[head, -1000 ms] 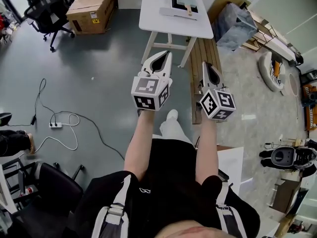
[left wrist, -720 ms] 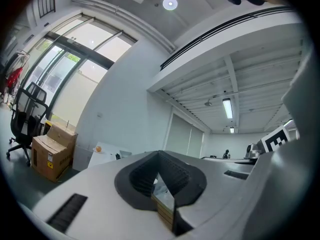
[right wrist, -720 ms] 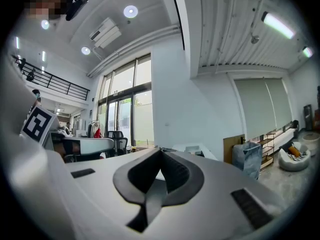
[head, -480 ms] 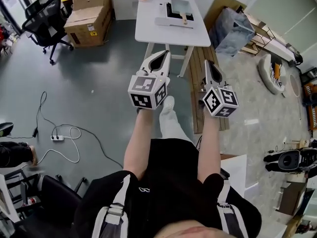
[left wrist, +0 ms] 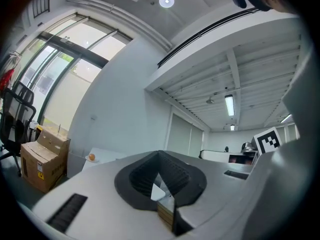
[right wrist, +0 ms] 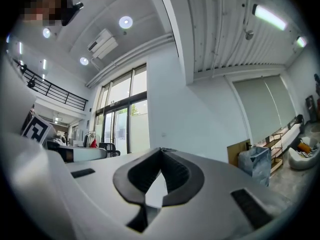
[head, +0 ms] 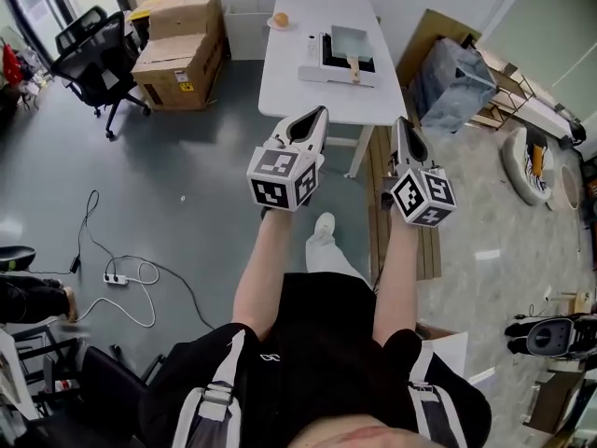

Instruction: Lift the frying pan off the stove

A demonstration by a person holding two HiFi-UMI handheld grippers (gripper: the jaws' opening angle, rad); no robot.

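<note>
In the head view a square grey frying pan (head: 350, 41) with a wooden handle sits on a flat white stove (head: 315, 73) at the far end of a white table (head: 289, 82). My left gripper (head: 317, 112) is held out level in front of me, shut and empty, its tip just short of the table's near edge. My right gripper (head: 402, 122) is beside it, also shut and empty, off the table's near right corner. In the left gripper view the jaws (left wrist: 159, 152) meet; in the right gripper view the jaws (right wrist: 161, 149) meet too. The pan shows in neither gripper view.
An orange (head: 279, 20) lies on a small plate at the table's far left. Cardboard boxes (head: 177, 45) and an office chair (head: 93, 59) stand to the left. A grey bag (head: 452, 82) and wooden planks (head: 378, 194) are right of the table. Cables (head: 121, 269) lie on the floor.
I have walked toward the table: it and the pan are nearer and lower in the head view. Both grippers have moved forward together, still shut.
</note>
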